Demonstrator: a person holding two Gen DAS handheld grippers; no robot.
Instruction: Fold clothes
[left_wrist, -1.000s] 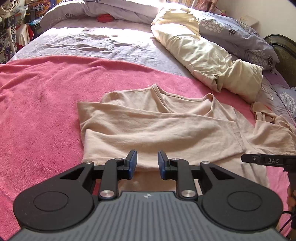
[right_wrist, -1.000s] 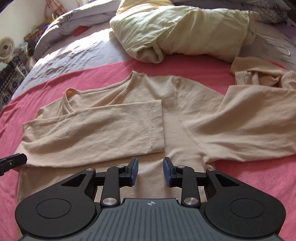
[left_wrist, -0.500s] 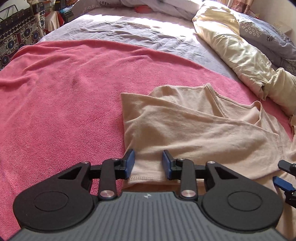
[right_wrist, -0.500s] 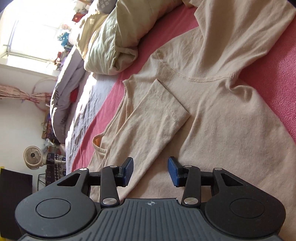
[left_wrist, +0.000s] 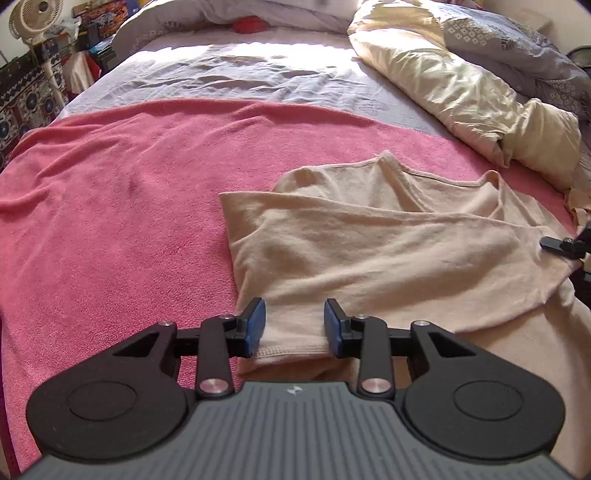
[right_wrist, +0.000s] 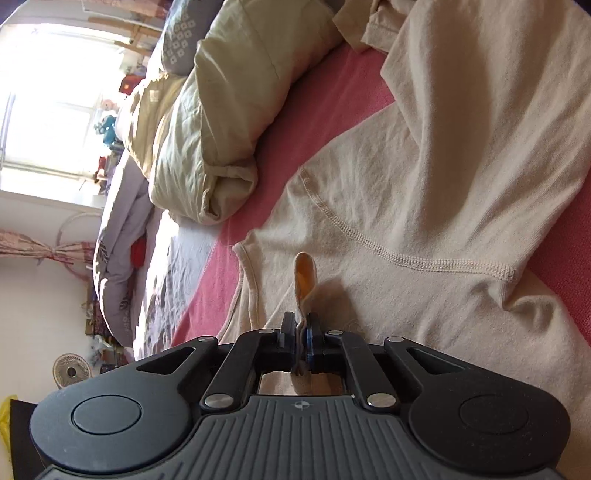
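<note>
At the near hem of the beige shirt (left_wrist: 373, 258), the left gripper (left_wrist: 294, 328) is held low with its 2 blue-padded fingers (left_wrist: 256, 325) spread apart, and the stitched corner of the hem is seen lying between them; whether the pads touch the cloth cannot be told. Toward the right side of the same shirt, the right gripper (right_wrist: 303, 341) is turned on its side, and its jaws are pressed together on a thin fold of the shirt fabric, which is pinched upright between the pads and stands up beyond them as a small loop with an orange-lit inside. In the left wrist view, only a dark tip of the right gripper (left_wrist: 563, 245) is seen, at the shirt's right edge.

The shirt is spread on a pink blanket (left_wrist: 122, 206), with 1 sleeve folded across the chest and the neckline (left_wrist: 424, 175) pointing away from the grippers. In the right wrist view, the shirt (right_wrist: 424, 206) is shown with its armhole seam (right_wrist: 399, 254) running across the cloth just beyond the pinched fold, and the other sleeve stretched away from the body.

Beyond the shirt's neckline, a cream duvet (left_wrist: 461, 96) is bunched on the bed, partly over the pink blanket's far edge. A grey patterned sheet (left_wrist: 240, 70) is seen past the blanket, and a small white fan (left_wrist: 31, 18) stands far off to the shirt's left.
</note>
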